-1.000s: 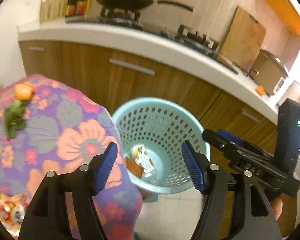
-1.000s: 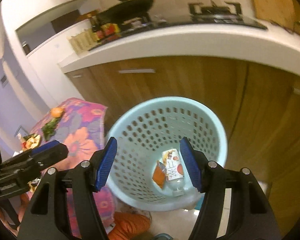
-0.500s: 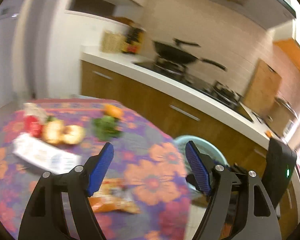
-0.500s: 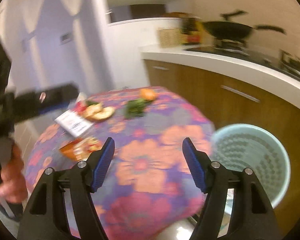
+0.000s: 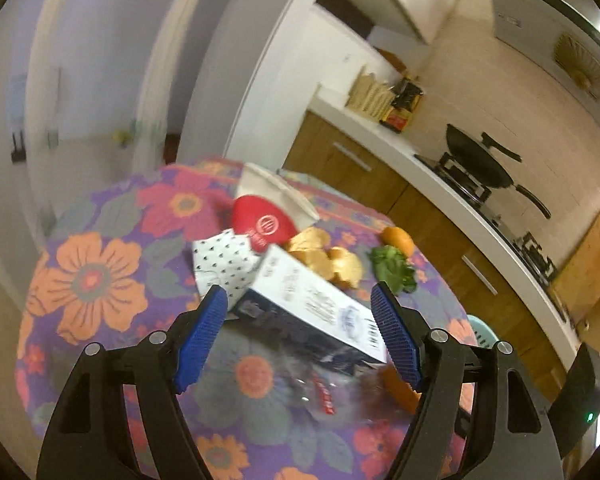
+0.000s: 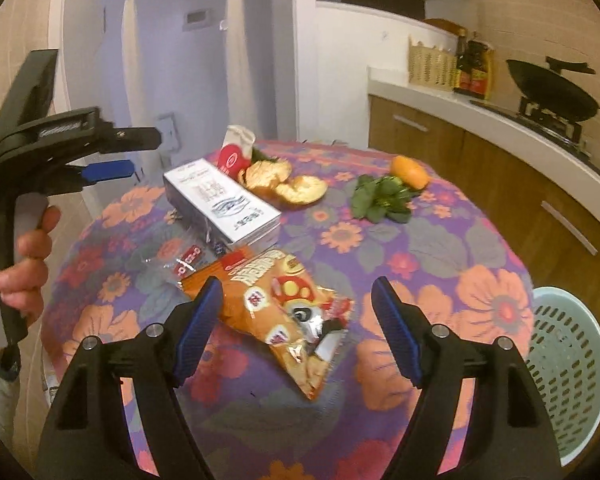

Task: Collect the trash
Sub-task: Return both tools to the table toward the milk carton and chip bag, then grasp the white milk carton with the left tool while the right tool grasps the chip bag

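While right tool (image 6: 296, 324) gapes, snack bag (image 6: 284, 304) lies between fingers (image 6: 198, 326).

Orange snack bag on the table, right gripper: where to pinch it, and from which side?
Judging by its pose, take the orange snack bag at its torn near end, coming from above. It lies flat and crumpled on the tablecloth, so only raised folds give the fingers purchase. The right gripper is open and straddles it already; the white carton blocks the far end.
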{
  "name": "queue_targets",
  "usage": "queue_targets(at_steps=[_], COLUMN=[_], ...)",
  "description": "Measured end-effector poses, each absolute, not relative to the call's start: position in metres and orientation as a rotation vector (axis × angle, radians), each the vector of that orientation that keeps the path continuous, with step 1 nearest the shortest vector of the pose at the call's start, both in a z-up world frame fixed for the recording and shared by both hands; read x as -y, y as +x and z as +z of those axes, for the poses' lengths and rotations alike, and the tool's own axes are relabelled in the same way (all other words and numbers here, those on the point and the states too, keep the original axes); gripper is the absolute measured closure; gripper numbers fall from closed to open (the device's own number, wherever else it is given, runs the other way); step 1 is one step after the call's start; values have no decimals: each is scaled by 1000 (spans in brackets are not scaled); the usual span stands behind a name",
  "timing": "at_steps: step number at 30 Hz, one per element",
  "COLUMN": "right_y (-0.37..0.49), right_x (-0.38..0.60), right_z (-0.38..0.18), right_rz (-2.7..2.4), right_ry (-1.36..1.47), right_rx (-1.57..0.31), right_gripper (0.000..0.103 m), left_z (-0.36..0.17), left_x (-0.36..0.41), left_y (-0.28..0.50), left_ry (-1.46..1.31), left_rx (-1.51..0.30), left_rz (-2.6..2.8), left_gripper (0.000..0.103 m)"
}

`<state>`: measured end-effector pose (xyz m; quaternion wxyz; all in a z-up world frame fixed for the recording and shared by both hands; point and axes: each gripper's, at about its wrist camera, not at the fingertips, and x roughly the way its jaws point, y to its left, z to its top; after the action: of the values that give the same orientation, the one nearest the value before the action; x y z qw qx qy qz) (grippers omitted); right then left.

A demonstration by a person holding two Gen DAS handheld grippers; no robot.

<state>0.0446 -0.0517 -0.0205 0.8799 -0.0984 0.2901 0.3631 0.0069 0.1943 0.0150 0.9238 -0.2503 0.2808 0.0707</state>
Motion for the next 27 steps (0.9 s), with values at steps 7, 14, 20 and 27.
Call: queue_targets(at_steps=[7, 14, 20, 27], right_y=[51, 56, 61, 58], right_x=[39, 28, 33, 35], right_z=[-38, -41, -45, -45], right_rz=[749, 731, 749, 789], right_ry=[-240, -276, -238, -224], right_rx=[-671, -709, -730, -722], right_gripper=[30, 62, 80, 85], left_z=[-13, -34, -47, -55], left_x=[-209, -197, -193, -198], left_y=[17, 21, 38, 49], left_ry=[-617, -705, -811, -880], left_rx=[-646, -698, -708, -708], left_rz=[158, 85, 52, 86], left_gripper=[32, 32, 43, 54])
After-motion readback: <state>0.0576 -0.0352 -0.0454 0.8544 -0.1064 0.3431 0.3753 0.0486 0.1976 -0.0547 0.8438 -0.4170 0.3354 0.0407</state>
